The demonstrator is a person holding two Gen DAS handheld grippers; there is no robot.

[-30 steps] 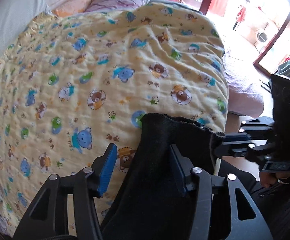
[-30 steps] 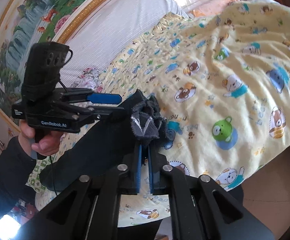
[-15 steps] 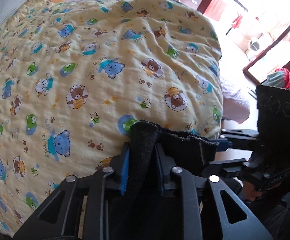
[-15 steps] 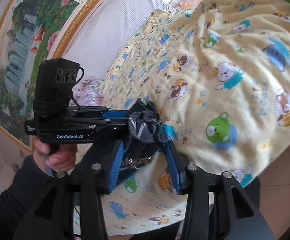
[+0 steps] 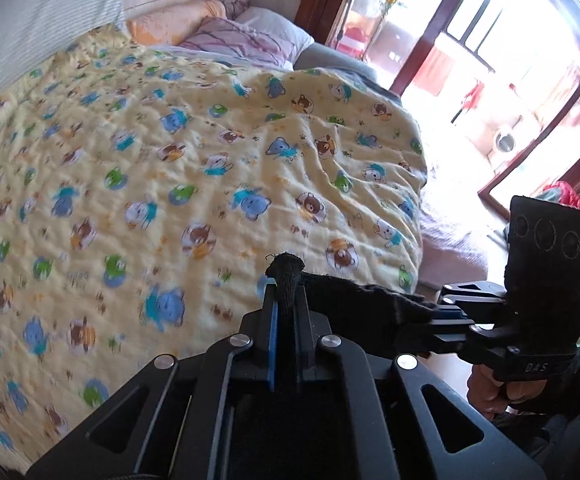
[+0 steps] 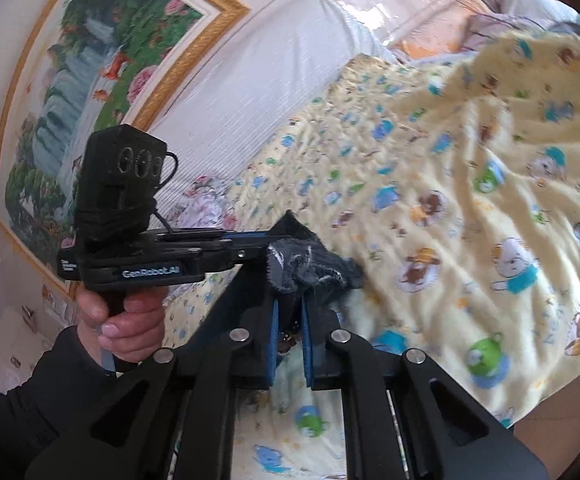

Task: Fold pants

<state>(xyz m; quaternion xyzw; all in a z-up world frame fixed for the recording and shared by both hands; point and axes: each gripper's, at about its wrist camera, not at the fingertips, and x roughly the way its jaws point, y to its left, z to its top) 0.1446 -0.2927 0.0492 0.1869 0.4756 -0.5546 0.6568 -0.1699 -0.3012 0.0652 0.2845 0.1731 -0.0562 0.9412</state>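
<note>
Black pants [image 5: 369, 304] held above yellow quilt [image 5: 210, 152], edge stretched taut from 9 to 3 o'clock; left gripper [image 5: 286, 300] and right gripper [image 6: 290, 312] both clenched on fabric ends.

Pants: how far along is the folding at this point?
Done: both grippers have hold of the black pants at one edge, the left gripper pinching a bunched corner and the right gripper the other. In hand: the cloth is stretched between them above the yellow bear-print blanket. Left: no fold shows yet; the pants have to be spread on the bed and folded.
</note>
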